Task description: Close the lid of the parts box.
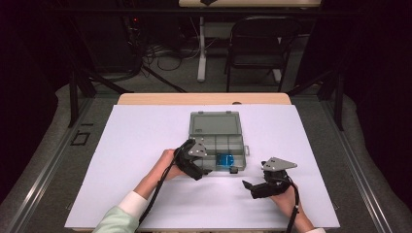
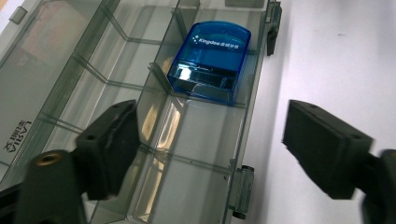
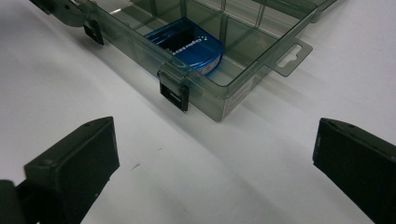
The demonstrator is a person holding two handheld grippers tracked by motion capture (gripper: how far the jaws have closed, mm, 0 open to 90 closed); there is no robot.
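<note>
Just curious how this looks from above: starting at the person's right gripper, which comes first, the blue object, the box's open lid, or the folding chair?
From the right gripper, in the high view:
1. Blue object, in the box's near compartment, to its upper left.
2. Open lid, lying flat on the box's far side.
3. Folding chair, on the floor beyond the table.

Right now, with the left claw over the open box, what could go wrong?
1. The left claw straddles the box's front wall, one jaw inside a compartment; closing could pinch the wall and drag the box.
2. The blue item lies ahead of the jaws, so closing here would likely miss it.
</note>
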